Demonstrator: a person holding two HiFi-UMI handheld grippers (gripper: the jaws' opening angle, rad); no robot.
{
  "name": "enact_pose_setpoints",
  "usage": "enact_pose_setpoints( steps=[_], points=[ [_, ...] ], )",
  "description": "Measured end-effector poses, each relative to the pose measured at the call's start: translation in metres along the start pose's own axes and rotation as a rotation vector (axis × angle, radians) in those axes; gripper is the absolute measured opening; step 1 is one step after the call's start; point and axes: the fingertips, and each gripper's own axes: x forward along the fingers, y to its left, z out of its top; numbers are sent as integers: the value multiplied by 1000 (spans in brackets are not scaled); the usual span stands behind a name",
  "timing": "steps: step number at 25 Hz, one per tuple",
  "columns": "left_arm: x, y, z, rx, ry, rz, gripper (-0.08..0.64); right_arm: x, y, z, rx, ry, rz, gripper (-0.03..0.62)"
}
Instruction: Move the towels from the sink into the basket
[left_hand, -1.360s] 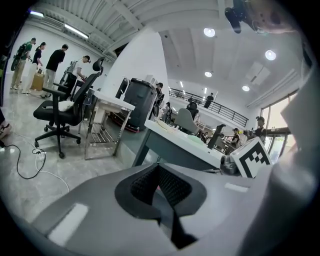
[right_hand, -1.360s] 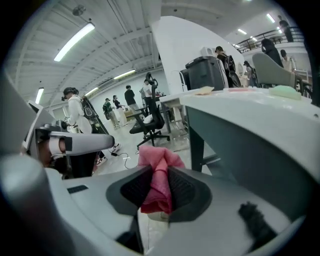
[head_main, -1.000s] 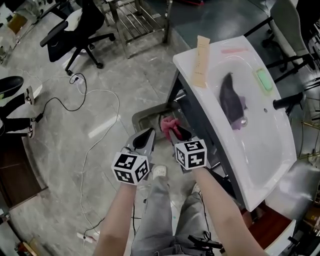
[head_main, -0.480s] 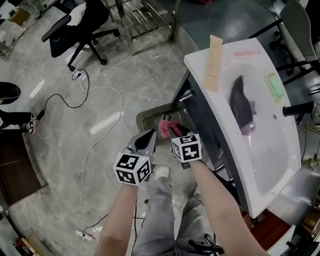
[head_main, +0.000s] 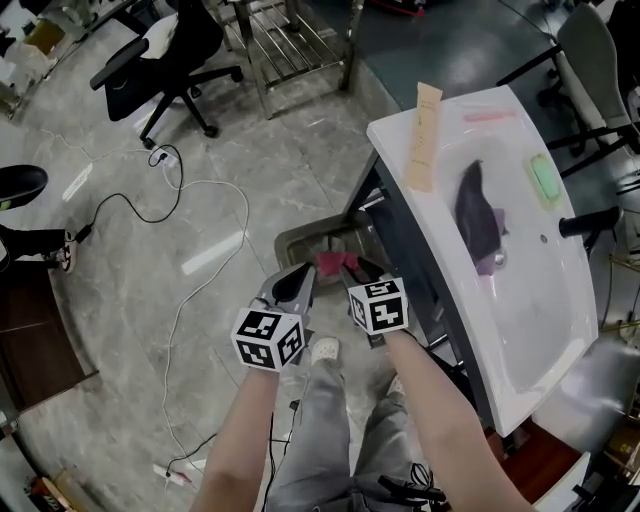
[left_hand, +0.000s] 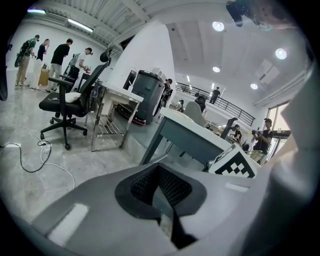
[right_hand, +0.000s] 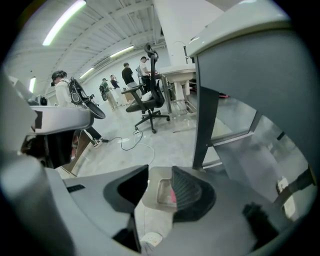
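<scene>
Pink towel (head_main: 335, 262) lies released by the basket's (head_main: 300, 238) near edge. The right gripper (head_main: 358, 270) has just been opening its jaws, now empty; the left gripper (head_main: 295, 282) idles, jaws together.

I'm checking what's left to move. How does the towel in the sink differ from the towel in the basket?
Colour: the sink towel is dark purple; the basket towel is pink.
Shape: the sink towel lies stretched out long; the basket towel shows only as a small bunch.
Place: the sink towel is up in the white sink; the basket towel is down in the grey basket on the floor.
Both are crumpled cloth.
</scene>
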Motion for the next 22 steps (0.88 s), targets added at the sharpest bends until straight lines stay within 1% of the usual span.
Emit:
enact_pose_setpoints(
  steps=[5,9,12,16,22],
  points=[
    [-3,-14,9,11,-9,-2,3,-25,3,5,8,-40,5,146],
    [-7,-26,12,19,-10,-6,3,-46,5,12,3,-72,4,56],
    [-10,-38,14,27,-10,-11,3,-61,8,16,-2,-90,17,20],
    [-13,-53,20,41,-15,-17,4,-81,13,24,-24,-119,45,18],
    [-20,-74,28,69,-19,-22,3,-113,13,37,-49,-170,39,18]
  ],
)
